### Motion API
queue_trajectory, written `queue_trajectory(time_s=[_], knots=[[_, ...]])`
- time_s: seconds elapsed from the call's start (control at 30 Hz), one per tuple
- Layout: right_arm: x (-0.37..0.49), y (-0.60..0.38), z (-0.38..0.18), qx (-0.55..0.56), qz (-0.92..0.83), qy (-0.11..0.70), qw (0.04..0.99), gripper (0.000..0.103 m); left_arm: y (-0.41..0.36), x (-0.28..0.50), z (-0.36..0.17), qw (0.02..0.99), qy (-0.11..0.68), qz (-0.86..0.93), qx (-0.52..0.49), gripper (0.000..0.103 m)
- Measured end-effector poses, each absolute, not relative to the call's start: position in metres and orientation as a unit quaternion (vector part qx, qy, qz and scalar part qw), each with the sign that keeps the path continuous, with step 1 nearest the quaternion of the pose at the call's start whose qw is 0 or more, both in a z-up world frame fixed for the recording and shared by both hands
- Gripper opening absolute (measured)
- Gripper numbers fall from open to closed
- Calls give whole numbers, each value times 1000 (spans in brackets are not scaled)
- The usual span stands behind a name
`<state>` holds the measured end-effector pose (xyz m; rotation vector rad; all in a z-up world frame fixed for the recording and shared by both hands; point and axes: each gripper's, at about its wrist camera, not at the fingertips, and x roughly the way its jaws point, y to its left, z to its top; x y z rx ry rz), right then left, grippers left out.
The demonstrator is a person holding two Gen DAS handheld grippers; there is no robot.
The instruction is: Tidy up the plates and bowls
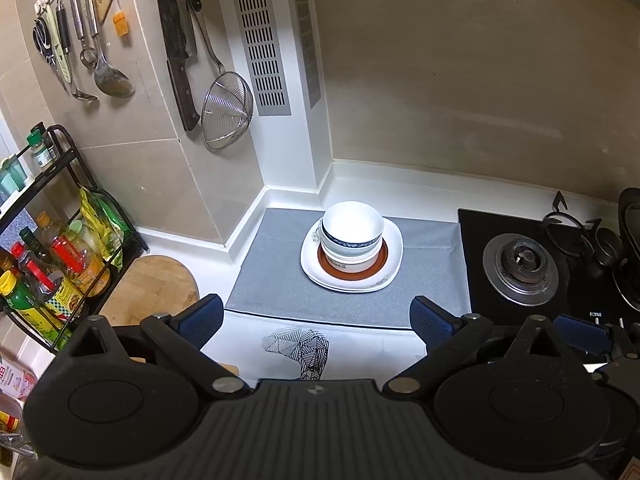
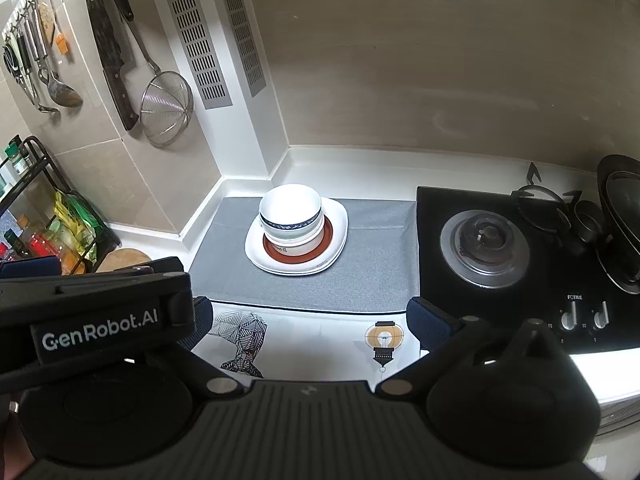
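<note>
Stacked white bowls point(image 1: 352, 224) point(image 2: 290, 208), some with blue bands, sit on a red-rimmed plate point(image 1: 384, 258) point(image 2: 328, 240). That plate rests on white squarish plates point(image 1: 390, 240) point(image 2: 340, 216) on a grey mat point(image 1: 272, 280) point(image 2: 360, 280). My left gripper point(image 1: 316, 322) is open and empty, held back from the stack over the mat's near edge. My right gripper point(image 2: 316, 318) is open and empty too, just right of the left one. One of its fingers point(image 1: 584, 334) shows at the right of the left wrist view.
A black gas hob point(image 1: 520, 264) point(image 2: 484, 248) lies right of the mat, with a dark wok point(image 2: 620, 232) beyond. On the left stand a bottle rack point(image 1: 60, 248) and a round wooden board point(image 1: 160, 284). A strainer point(image 1: 226, 112), knives and ladles hang on the wall.
</note>
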<state>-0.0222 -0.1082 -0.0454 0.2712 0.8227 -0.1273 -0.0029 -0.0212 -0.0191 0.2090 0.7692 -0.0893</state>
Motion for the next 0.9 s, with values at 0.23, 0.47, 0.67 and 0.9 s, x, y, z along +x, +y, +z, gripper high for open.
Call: queue_trajectory(time_s=[0.23, 0.47, 0.67, 0.9], knots=[[-23, -107, -45, 133, -63, 398, 905, 103, -21, -3, -19, 920, 374, -45, 104, 100], [-19, -106, -47, 132, -66, 400, 904, 103, -19, 3, -20, 919, 376, -49, 105, 100], [-9, -103, -48, 129, -73, 401, 904, 103, -15, 16, -23, 919, 377, -54, 105, 101], [21, -90, -58, 118, -78, 413, 900, 103, 5, 48, -35, 914, 390, -59, 96, 101]])
